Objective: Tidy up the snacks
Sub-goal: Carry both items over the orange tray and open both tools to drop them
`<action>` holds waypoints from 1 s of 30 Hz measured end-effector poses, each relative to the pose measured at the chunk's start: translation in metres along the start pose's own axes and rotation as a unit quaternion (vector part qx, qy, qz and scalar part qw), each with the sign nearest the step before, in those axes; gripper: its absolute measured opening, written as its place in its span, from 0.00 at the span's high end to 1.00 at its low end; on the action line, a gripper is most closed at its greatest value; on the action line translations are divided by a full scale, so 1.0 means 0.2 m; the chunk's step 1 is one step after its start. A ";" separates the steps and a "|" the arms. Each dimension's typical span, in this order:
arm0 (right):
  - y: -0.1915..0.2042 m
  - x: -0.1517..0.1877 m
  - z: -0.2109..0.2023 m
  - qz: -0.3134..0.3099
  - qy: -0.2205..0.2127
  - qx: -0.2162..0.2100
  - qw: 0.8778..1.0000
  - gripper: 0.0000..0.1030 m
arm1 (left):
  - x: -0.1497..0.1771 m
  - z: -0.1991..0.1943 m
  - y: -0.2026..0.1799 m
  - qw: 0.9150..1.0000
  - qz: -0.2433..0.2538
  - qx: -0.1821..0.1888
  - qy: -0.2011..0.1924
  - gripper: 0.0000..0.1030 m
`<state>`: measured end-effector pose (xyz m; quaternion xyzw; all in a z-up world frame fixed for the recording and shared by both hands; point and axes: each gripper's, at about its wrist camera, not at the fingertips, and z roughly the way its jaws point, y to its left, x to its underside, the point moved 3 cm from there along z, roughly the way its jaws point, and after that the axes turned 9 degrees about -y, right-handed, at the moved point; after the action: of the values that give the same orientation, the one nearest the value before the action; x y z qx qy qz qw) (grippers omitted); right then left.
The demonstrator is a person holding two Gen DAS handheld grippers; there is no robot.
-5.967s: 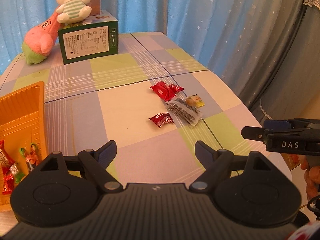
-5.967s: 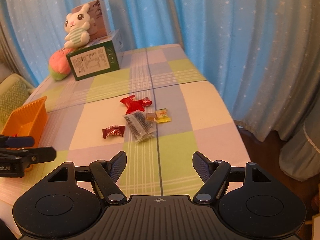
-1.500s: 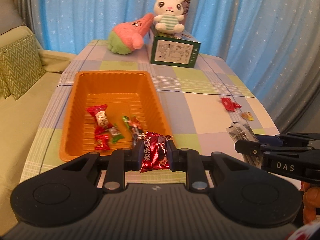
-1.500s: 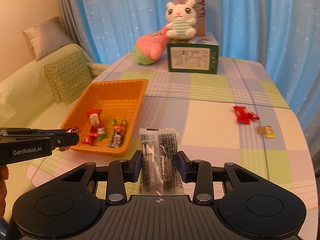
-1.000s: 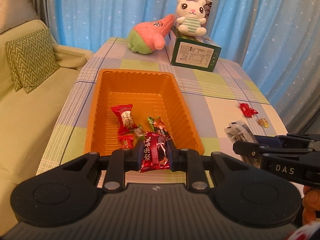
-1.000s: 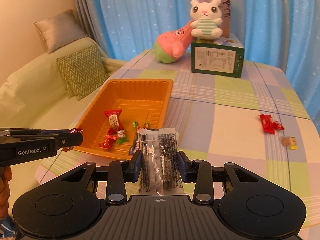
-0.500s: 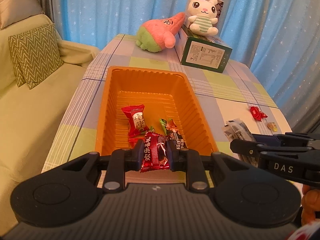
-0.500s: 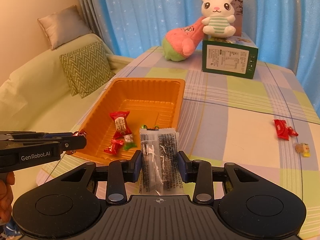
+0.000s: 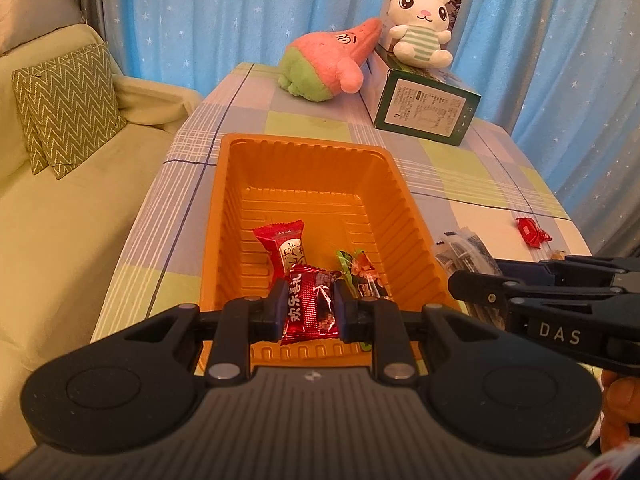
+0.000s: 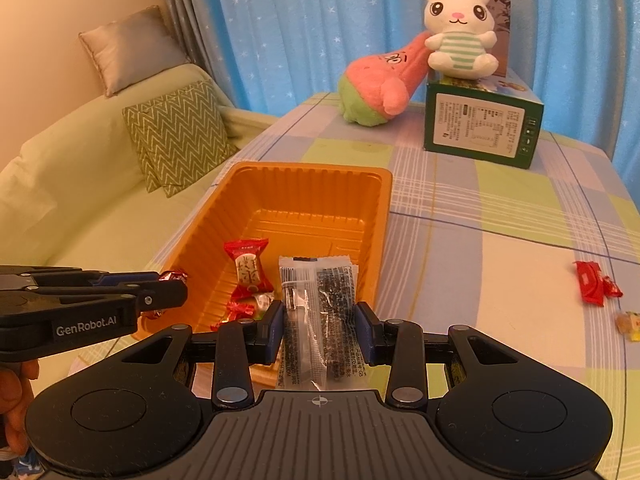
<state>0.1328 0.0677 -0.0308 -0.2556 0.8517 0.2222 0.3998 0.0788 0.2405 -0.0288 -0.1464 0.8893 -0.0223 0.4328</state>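
Left wrist view: my left gripper (image 9: 310, 310) is clamping the red snack (image 9: 310, 304), my right gripper (image 10: 319, 330) the clear packet (image 10: 318, 320), probably above the orange tray (image 9: 218, 216); next I am releasing these 2.

We look forward along each tool from just behind its fingers, close above the near end of the orange tray (image 9: 308, 168). The left view faces straight down the tray's length; the right view sits to its right, angled leftward across it (image 10: 304, 184). Both share the tray, the bench (image 9: 472, 168) and the plush toys (image 10: 456, 36).
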 end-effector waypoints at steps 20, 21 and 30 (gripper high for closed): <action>-0.03 0.00 0.19 0.002 0.018 -0.001 1.000 0.63 | 0.02 0.22 0.09 1.000 -0.005 -0.006 0.022 0.79; -0.03 0.00 0.20 0.002 0.018 -0.001 1.000 0.63 | 0.02 0.23 0.09 1.000 -0.005 -0.007 0.022 0.78; -0.03 0.00 0.20 0.005 0.019 -0.002 1.000 0.63 | 0.04 0.17 0.13 1.000 -0.011 -0.009 0.016 0.75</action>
<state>0.1589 0.0867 -0.0558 -0.2563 0.8598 0.2215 0.3822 0.0944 0.2665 -0.0594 -0.1598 0.8945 -0.0214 0.4170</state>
